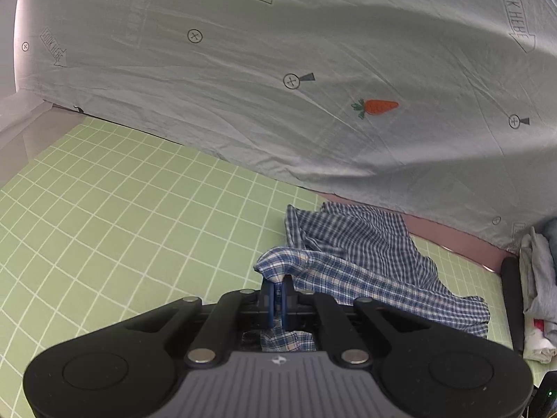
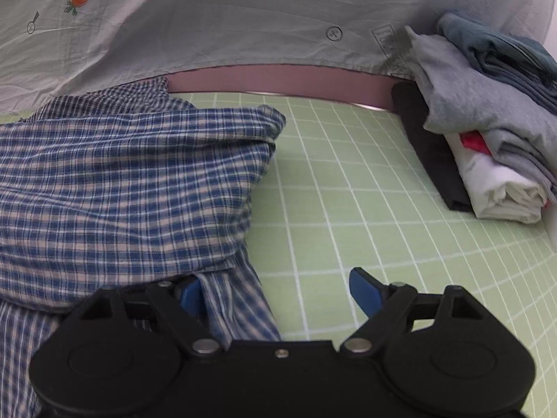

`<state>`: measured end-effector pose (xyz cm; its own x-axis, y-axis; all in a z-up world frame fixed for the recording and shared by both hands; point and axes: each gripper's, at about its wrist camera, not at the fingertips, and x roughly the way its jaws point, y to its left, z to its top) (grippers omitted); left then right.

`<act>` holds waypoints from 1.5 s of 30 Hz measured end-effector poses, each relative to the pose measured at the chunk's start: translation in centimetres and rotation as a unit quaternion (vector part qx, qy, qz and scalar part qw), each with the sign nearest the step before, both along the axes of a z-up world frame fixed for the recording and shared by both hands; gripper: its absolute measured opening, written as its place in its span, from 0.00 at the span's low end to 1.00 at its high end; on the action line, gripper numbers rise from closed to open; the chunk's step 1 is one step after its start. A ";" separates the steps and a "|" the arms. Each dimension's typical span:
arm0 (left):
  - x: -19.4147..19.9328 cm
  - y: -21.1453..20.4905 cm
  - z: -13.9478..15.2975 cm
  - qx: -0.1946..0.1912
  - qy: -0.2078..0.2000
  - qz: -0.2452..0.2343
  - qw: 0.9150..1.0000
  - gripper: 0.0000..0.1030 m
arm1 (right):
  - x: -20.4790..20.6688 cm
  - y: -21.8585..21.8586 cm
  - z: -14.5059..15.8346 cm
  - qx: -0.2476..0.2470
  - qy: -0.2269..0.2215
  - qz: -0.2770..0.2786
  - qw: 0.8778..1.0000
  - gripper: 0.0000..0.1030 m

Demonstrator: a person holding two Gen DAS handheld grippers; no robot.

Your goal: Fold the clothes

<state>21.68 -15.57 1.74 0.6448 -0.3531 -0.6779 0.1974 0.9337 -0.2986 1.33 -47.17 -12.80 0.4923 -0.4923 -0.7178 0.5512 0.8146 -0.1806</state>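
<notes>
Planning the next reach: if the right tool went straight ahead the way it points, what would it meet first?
Probably bare green grid mat, then the pink edge under the hanging sheet. The plaid shirt lies left, touching its left finger; depth is uncertain.

The left tongs [image 1: 277, 291] are pressed together, their blue pads [image 1: 271, 299] nearly touching with a pinch of cloth between them, held low and pointing forward. The right tongs [image 2: 278, 294] stand wide apart, blue pads [image 2: 363, 291] spread, also low and level.
</notes>
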 end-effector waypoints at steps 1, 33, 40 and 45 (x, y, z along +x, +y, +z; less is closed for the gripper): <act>0.5 0.3 0.0 0.003 -0.002 0.006 1.000 0.03 | 0.9 -0.1 0.0 -0.007 0.002 0.000 1.000 0.83; 1.5 6.3 -5.2 0.027 0.079 0.123 0.989 0.75 | 5.3 5.7 4.6 0.029 -0.057 0.120 0.991 0.90; -6.6 4.5 -3.8 0.019 0.094 0.084 0.992 0.82 | -4.0 6.7 5.5 0.037 -0.063 0.097 0.993 0.93; -12.1 3.3 -4.5 0.056 0.119 0.048 0.990 0.82 | -10.4 7.6 4.2 0.053 -0.046 0.069 0.995 0.93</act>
<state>9.55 -12.28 -2.78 0.4896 -0.2126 -0.8456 0.0429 0.9745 -0.2201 -9.07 -39.56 -8.59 0.6158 -0.3386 -0.7114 0.4422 0.8958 -0.0436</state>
